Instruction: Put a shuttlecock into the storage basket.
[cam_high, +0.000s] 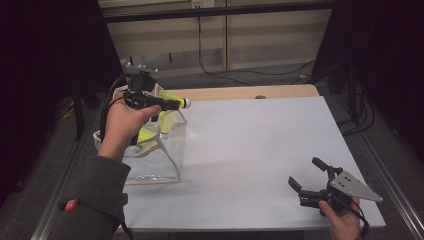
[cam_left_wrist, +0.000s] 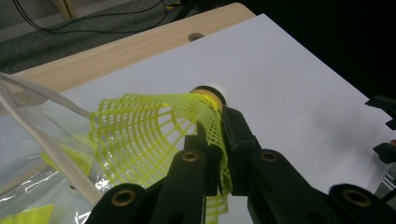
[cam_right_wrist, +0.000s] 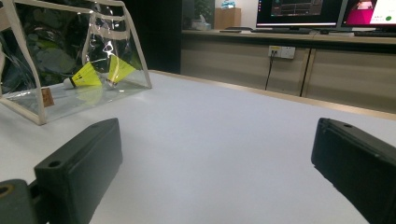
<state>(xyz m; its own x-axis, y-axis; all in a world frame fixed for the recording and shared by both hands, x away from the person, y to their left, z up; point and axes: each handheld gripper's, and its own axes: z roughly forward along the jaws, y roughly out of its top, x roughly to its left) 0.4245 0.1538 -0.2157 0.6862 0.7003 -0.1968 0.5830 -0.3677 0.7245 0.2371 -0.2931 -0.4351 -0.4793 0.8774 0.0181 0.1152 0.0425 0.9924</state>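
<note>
My left gripper (cam_high: 166, 104) is shut on a yellow plastic shuttlecock (cam_high: 178, 103), held in the air over the far rim of a clear bag (cam_high: 150, 162) with pale trim. Seen from the left gripper view, the black jaws pinch the mesh skirt of the shuttlecock (cam_left_wrist: 149, 130) just behind its white cork tip, beside the bag's edge (cam_left_wrist: 42, 116). Inside the bag lie two more yellow shuttlecocks (cam_right_wrist: 86, 74). My right gripper (cam_high: 305, 172) rests low near the table's front right corner, open with nothing between its jaws (cam_right_wrist: 215, 154).
A white sheet (cam_high: 250, 150) covers the table, with a bare wooden strip (cam_high: 240, 93) along the far edge. Cables (cam_high: 240, 75) run over the floor behind. Dark curtains flank both sides. Monitors (cam_right_wrist: 299, 11) stand on a far counter.
</note>
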